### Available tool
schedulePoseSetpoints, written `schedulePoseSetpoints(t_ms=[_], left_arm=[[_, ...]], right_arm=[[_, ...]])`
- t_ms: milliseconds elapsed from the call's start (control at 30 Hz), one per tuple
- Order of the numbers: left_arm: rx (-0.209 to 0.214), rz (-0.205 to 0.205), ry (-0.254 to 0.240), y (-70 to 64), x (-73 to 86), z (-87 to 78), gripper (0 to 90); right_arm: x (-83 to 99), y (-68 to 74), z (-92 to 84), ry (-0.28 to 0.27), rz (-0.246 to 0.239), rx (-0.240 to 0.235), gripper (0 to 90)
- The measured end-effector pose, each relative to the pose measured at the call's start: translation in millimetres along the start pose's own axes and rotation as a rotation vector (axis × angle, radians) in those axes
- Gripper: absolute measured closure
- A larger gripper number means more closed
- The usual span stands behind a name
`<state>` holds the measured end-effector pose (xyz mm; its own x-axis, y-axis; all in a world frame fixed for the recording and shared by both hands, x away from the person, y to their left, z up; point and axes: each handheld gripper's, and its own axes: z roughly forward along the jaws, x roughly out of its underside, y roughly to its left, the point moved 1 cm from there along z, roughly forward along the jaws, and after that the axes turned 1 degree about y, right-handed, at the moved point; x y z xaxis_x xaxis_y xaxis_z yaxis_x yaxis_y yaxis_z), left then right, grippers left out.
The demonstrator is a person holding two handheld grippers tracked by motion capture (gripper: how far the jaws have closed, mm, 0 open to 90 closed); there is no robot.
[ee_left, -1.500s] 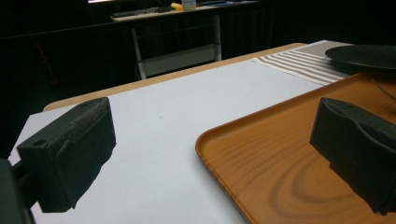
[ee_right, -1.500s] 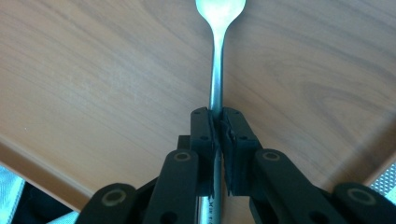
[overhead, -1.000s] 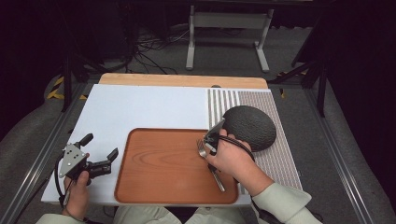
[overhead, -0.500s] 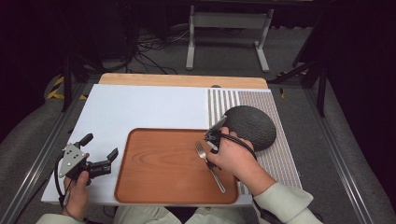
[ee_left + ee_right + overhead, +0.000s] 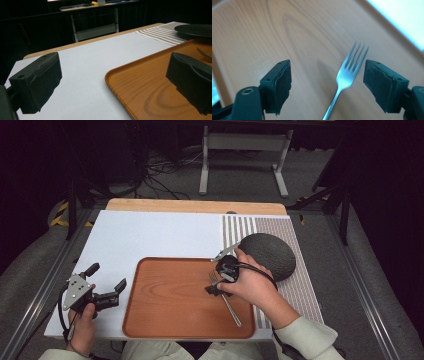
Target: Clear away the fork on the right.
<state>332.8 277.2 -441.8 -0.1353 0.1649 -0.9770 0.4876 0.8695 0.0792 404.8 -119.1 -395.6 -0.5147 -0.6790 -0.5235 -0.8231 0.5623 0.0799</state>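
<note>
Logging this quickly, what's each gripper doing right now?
Left gripper: open, holding nothing.
Right gripper: jaws just opened, fork lying loose between them on tray.

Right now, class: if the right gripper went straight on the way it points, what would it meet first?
Probably the fork, lying between the open jaws of the right gripper, which have just been opening. The pads look clear of it. Beneath it is the wooden tray; depth is hard to judge.

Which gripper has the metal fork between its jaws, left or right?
The right gripper, over the brown wooden tray: the silver metal fork lies flat between its open jaws, just released. The left gripper is open over the white table, holding nothing.
</note>
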Motion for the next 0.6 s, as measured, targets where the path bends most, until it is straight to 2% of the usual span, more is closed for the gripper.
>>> schedulePoseSetpoints(t_ms=[33,67,133,167,400,467,600], left_arm=[[0.001,0.000,-0.002,0.1,0.0,0.1,0.7],[0.001,0.000,-0.002,0.1,0.0,0.1,0.7],[0.000,-0.001,-0.001,0.1,0.1,0.1,0.7],[0.001,0.000,-0.001,0.1,0.1,0.1,0.8],[0.001,0.000,-0.002,0.0,0.1,0.2,0.7],[0.001,0.001,-0.002,0.1,0.1,0.3,0.7],[0.002,0.001,-0.002,0.2,0.2,0.2,0.8]], right_arm=[[-0.9,-0.3,0.1,-0.011,-0.035,0.004,25.0],[-0.9,-0.3,0.1,-0.011,-0.035,0.004,25.0],[-3.0,-2.3,1.0,-0.044,-0.139,0.017,26.0],[-3.6,-3.0,1.9,-0.053,-0.167,0.019,27.6],[-2.5,-9.3,18.0,-0.080,-0.271,-0.024,49.7],[-2.4,-9.4,22.8,-0.086,-0.318,-0.019,56.5],[-1.9,-9.2,33.5,-0.086,-0.358,-0.024,71.9]])
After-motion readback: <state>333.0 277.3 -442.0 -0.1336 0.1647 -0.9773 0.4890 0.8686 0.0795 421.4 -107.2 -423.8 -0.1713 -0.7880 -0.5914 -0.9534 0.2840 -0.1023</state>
